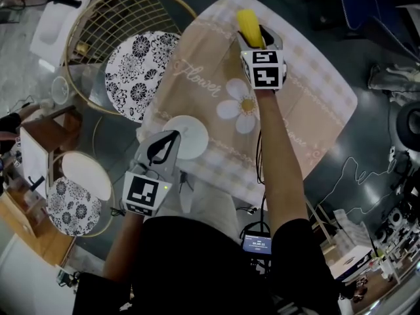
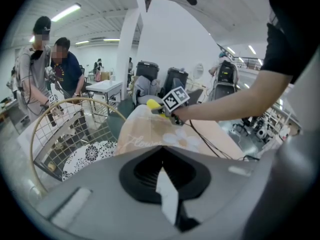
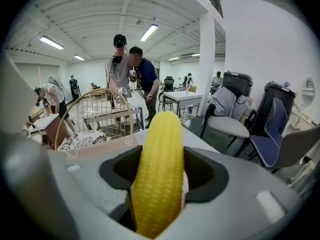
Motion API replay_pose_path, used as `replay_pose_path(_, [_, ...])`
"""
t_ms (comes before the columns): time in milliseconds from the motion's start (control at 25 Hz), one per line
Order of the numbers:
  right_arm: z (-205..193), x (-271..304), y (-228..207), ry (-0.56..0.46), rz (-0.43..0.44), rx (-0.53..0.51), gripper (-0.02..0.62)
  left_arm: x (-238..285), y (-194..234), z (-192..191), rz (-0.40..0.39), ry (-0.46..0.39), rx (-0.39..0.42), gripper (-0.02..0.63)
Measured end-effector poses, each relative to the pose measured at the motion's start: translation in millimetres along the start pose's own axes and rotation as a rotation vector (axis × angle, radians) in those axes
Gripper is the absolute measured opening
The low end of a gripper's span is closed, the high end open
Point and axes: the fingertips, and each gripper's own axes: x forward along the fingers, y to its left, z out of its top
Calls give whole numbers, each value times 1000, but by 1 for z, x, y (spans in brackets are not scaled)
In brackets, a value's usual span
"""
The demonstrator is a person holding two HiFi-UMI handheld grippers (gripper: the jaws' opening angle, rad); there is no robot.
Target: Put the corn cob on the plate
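A wire chair (image 1: 98,25) with a floral cushion (image 1: 134,71) stands at upper left, beside the cloth-covered desk (image 1: 315,104). The white plate (image 1: 193,136) lies near the desk's lower edge. The left gripper (image 1: 164,146), fingers together and empty, hovers at the plate's left rim. At top centre, the outstretched right gripper (image 1: 252,37) has its fingers clamped on the corn cob (image 1: 248,23).

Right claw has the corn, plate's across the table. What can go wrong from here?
1. The corn sticks far out of the right claw; it may swing or slip on the way over.
2. The left claw, shut, overlaps the plate rim in the head view; the claws could clash at the drop.
3. The plate sits near the table edge; a bump might push it off.
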Motion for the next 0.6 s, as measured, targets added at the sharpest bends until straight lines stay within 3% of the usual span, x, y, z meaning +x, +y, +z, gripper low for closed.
replay_pose_path(600, [0,-46,30,-35,6,9,258,-24,1,-10,-5,-15,24,5])
